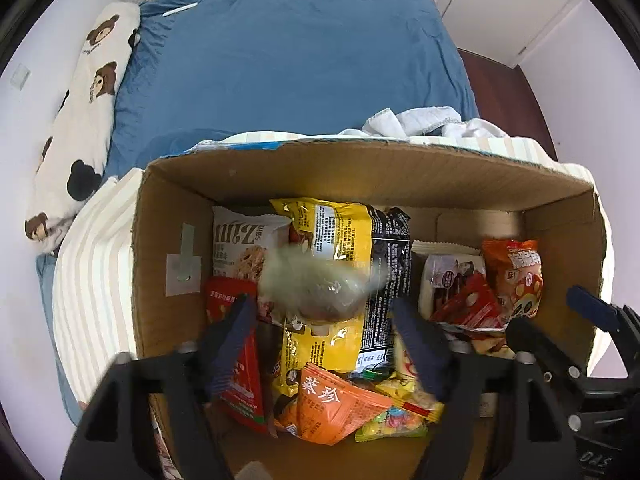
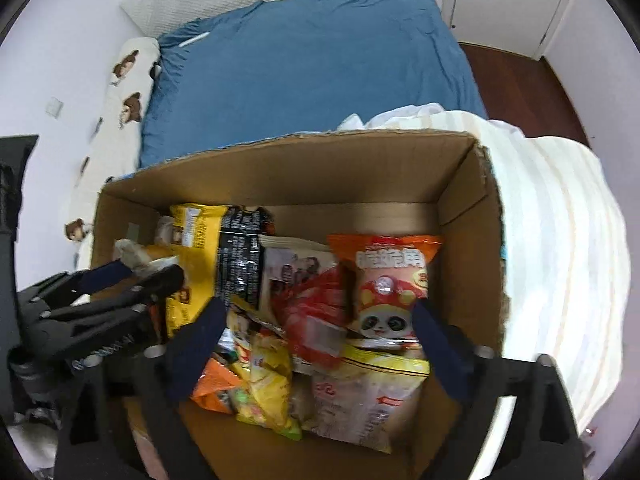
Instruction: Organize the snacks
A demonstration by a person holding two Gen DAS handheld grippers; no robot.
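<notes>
An open cardboard box (image 1: pixel 360 176) stands on the bed and holds several snack packets. In the left wrist view my left gripper (image 1: pixel 324 320) hangs over the box, jaws wide apart. A blurred grey-green packet (image 1: pixel 316 284) sits between its fingers, and the pads are not on it. Below lie a yellow-black bag (image 1: pixel 344 240), an orange sachet (image 1: pixel 332 404) and a red packet (image 1: pixel 240 372). In the right wrist view my right gripper (image 2: pixel 320 336) is open over a blurred red packet (image 2: pixel 316 316), beside an orange panda bag (image 2: pixel 392 280). The left gripper (image 2: pixel 140 272) shows at left.
The box (image 2: pixel 280 168) rests on a cream striped blanket (image 2: pixel 560 240) over a blue bedsheet (image 1: pixel 300 60). A bear-print pillow (image 1: pixel 88 120) lies along the left wall. White cloth (image 1: pixel 420 120) is bunched behind the box. Dark wood floor (image 2: pixel 520 76) lies at right.
</notes>
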